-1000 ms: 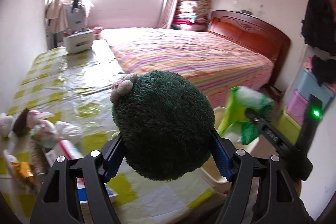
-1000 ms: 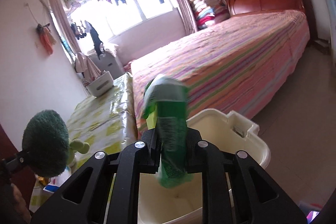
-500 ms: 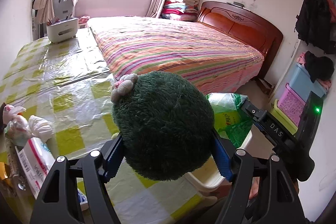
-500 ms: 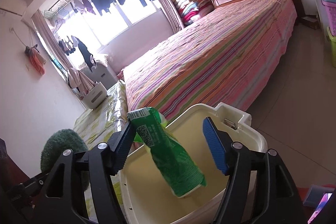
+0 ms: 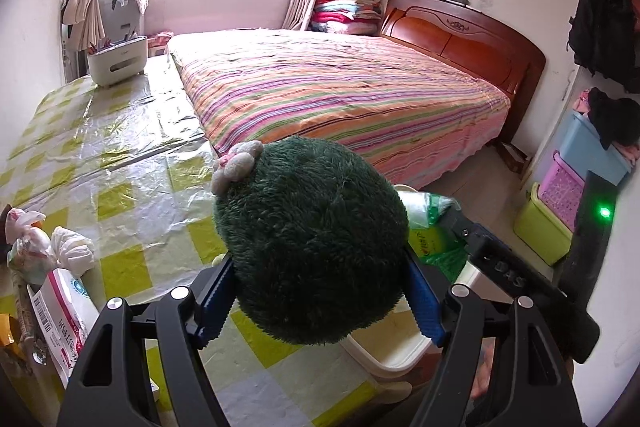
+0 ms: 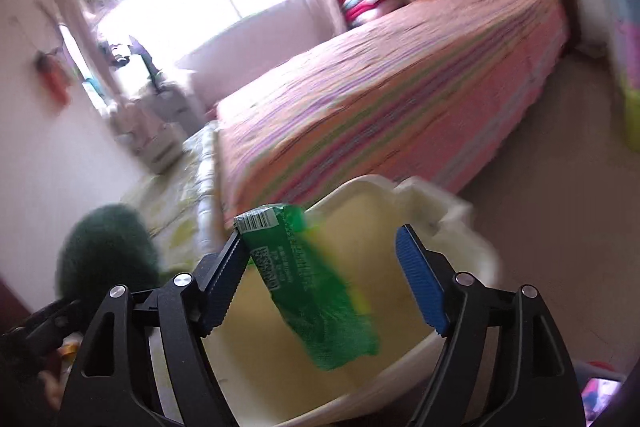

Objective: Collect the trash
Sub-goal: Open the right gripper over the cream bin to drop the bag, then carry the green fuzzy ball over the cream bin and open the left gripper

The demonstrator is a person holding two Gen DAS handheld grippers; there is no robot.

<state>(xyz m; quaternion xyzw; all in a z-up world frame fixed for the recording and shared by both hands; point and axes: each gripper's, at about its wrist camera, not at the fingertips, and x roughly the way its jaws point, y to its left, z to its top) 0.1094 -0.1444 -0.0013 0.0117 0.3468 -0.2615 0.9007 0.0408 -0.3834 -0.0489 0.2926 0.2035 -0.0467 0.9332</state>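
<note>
My left gripper point(image 5: 320, 303) is shut on a dark green plush toy point(image 5: 316, 239) with a small pink flower, held above the table edge. My right gripper point(image 6: 324, 267) is open over a cream plastic bin point(image 6: 448, 223). A green plastic wrapper point(image 6: 308, 283) hangs against the left finger point(image 6: 224, 271), over the bin's inside. In the left wrist view the wrapper point(image 5: 436, 239) and the bin point(image 5: 396, 355) show to the right, behind the plush toy. The plush toy also shows in the right wrist view point(image 6: 104, 251).
A table with a yellow checked cloth point(image 5: 116, 163) carries wadded white trash point(image 5: 60, 251), a printed packet point(image 5: 64, 303) and a white box point(image 5: 116, 63). A striped bed point(image 5: 340, 95) stands behind. Stacked storage crates point(image 5: 568, 195) stand at the right.
My right gripper opened over the bin and let go of the green wrapper, which now leans on the left finger. The left gripper kept hold of the plush toy.
</note>
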